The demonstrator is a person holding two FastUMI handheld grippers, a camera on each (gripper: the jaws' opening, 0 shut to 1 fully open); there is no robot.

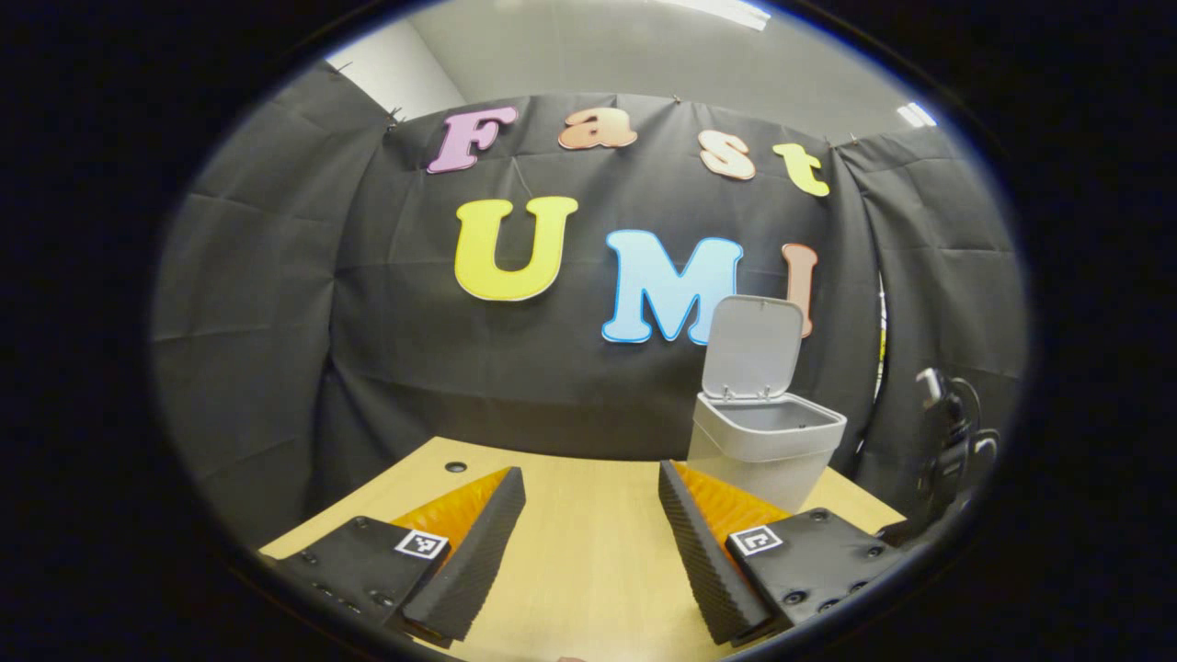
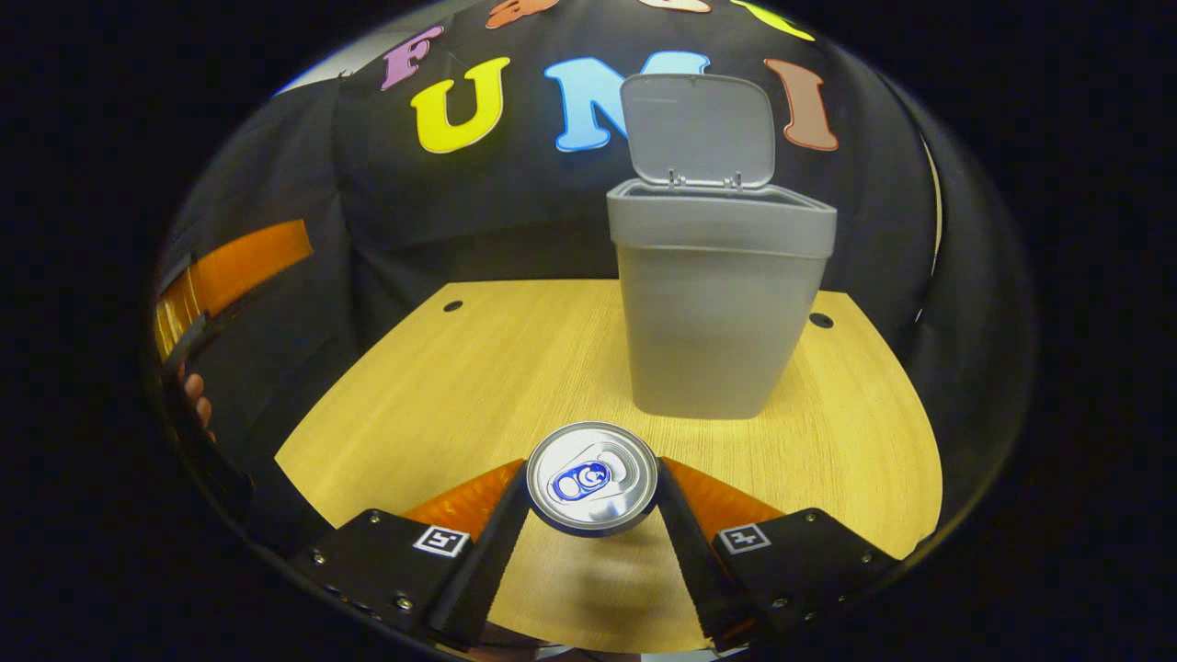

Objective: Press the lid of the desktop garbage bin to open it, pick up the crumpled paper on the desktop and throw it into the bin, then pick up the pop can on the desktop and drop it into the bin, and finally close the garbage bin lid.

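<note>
Fingers of the right gripper [image 2: 593,515] clamped the pop can [image 2: 593,478], upright, above the desktop [image 2: 460,386], near the garbage bin [image 2: 717,303]; lid [image 2: 699,129] up. Left gripper [image 1: 591,542] spread, empty. Can step underway; next needs carrying over the rim.

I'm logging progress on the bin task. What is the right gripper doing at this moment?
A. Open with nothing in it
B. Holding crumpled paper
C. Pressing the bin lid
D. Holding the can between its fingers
D: in the right gripper view both fingers of the right gripper press the sides of the can, in front of the bin, whose lid stands open.
</note>
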